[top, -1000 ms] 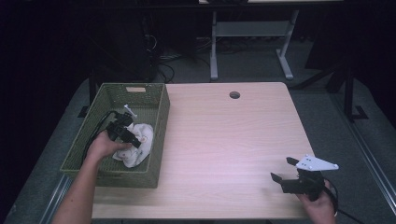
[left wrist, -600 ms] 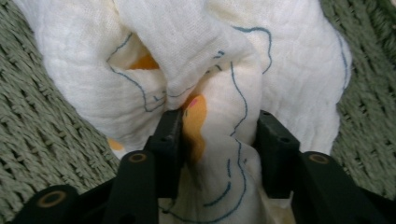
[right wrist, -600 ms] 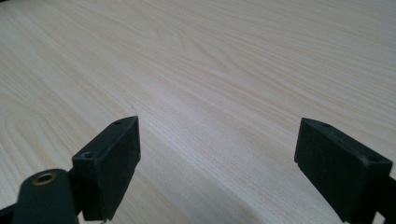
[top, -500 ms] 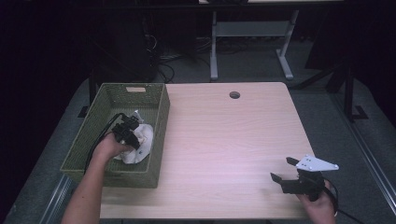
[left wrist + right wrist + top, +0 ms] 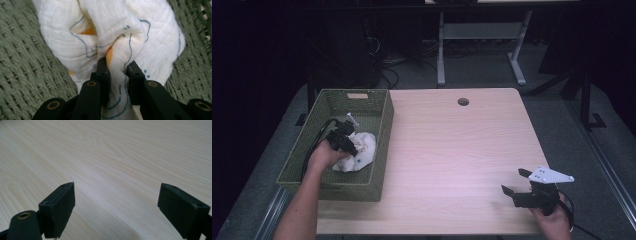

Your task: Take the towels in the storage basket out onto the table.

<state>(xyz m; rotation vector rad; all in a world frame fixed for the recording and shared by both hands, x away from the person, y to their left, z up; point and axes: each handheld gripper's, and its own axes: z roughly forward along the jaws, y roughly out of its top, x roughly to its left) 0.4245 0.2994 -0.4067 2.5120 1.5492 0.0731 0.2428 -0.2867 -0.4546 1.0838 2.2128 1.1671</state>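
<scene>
A: Is the cloth [image 5: 110, 37] coming out of the basket [image 5: 382, 145] yet?

B: No. The left claw [image 5: 117, 68], jaws just closing, is pinching it, left of the surface [image 5: 452, 150]. The right claw [image 5: 116, 206] is idling open, near right.

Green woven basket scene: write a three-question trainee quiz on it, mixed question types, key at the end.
1. True or false: the left gripper is shut on a fold of the white cloth.
2. Where does the cloth lie? A) on the bare wooden table B) inside the green woven basket C) on the floor
3. Fill in: the right gripper hangs over the table with its jaws ____.

Key: 1 true; 2 B; 3 open, nothing between them.
</scene>
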